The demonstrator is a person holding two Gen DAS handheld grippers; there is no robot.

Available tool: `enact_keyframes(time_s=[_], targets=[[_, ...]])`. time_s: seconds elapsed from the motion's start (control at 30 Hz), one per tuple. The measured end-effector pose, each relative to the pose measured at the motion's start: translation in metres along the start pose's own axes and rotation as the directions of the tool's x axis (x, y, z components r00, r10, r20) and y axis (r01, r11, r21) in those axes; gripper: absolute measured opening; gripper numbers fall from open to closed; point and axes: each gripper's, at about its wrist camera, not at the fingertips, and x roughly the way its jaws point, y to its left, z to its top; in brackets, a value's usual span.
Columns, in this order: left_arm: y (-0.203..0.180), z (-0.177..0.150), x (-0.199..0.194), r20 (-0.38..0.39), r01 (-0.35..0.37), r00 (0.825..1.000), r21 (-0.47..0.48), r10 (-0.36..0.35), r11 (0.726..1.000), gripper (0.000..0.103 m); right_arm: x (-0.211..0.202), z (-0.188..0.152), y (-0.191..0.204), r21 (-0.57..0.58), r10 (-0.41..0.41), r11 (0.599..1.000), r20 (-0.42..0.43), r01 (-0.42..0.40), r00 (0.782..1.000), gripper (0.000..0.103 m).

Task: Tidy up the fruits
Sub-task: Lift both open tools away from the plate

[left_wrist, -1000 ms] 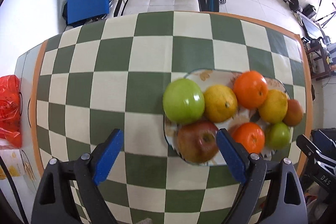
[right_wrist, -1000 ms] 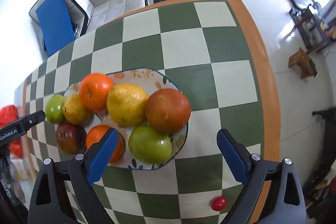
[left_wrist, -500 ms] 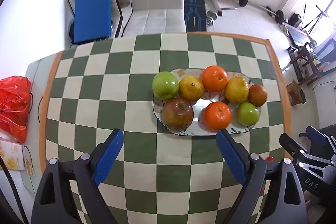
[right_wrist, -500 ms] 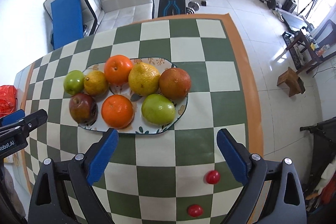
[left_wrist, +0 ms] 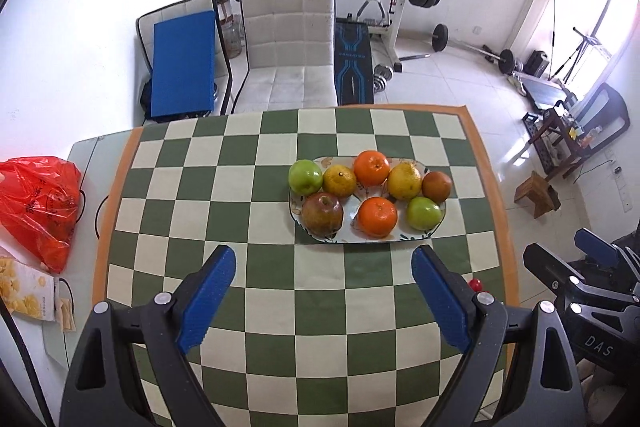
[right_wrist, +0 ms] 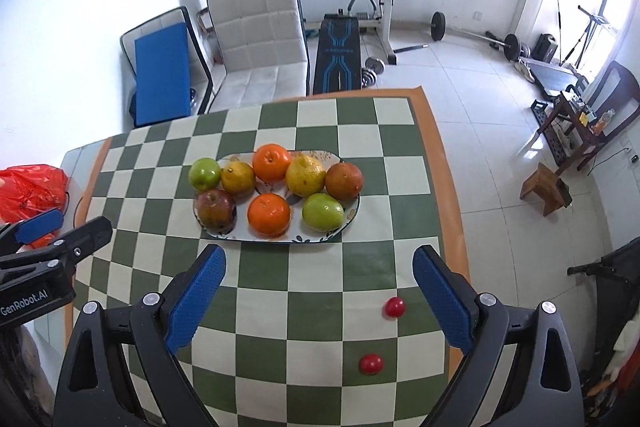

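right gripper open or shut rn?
Open. In its own wrist view the right gripper has both blue pads spread wide, bare checkered tablecloth between them, nothing held.

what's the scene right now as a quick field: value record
surface: green-and-cream checkered tablecloth
plate: patterned oval plate, holding eight fruits
back row: green apple, yellow citrus, orange, large yellow citrus, dark orange
front row: red apple, orange, green apple
loose: two small red fruits on the cloth
left hand-held gripper: open, empty
right hand-held gripper: open, empty
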Motion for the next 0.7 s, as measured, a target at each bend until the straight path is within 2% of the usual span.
enact_keyframes(time_s=[0.13, 0.37, 0.7], targets=[[-0.001, -0.005, -0.026, 0.048, -0.002, 0.999, 0.005, 0.001, 1.000, 0.090, -0.033, -0.004, 0.002, 0.007, 0.016, 1.000, 0.037, -0.017, 0.999, 0.097], [-0.003, -0.011, -0.061, 0.086, 0.008, 0.996, 0.012, -0.009, 1.000, 0.090, -0.087, -0.012, 0.010, -0.005, 0.032, 1.000, 0.102, -0.031, 0.994, 0.097], [-0.004, -0.022, -0.074, 0.081, 0.022, 0.996, 0.006, -0.022, 1.000, 0.090, -0.129, -0.019, 0.016, -0.015, 0.031, 0.999, 0.151, -0.029, 0.988, 0.097]])
